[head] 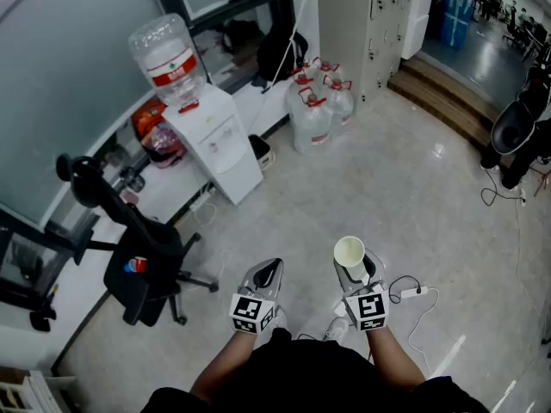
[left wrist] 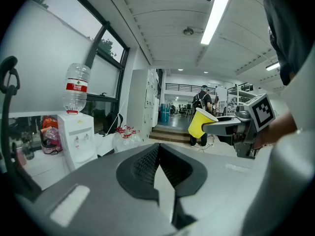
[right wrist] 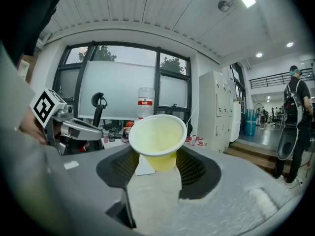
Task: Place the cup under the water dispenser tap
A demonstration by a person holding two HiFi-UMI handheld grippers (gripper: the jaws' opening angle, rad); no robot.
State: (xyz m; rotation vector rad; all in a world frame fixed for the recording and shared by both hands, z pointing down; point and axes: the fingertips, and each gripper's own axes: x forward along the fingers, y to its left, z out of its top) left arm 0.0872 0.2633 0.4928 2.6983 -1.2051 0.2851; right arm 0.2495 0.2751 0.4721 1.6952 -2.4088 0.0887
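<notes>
A yellow paper cup (head: 349, 252) sits upright between the jaws of my right gripper (head: 353, 267), which is shut on it, held over the floor. In the right gripper view the cup (right wrist: 157, 140) fills the middle, pinched below its rim. The white water dispenser (head: 213, 138), with a clear bottle (head: 167, 57) on top, stands against the window wall well ahead and to the left. My left gripper (head: 268, 273) is shut and holds nothing, just left of the cup. The left gripper view shows the dispenser (left wrist: 77, 140) at left and the cup (left wrist: 200, 123) at right.
A black office chair (head: 138, 252) stands left of me, between me and the window wall. Several large water jugs (head: 315, 110) sit on the floor right of the dispenser. A white cable with a plug (head: 415, 293) lies by my right side. Wooden steps (head: 448, 101) rise at far right.
</notes>
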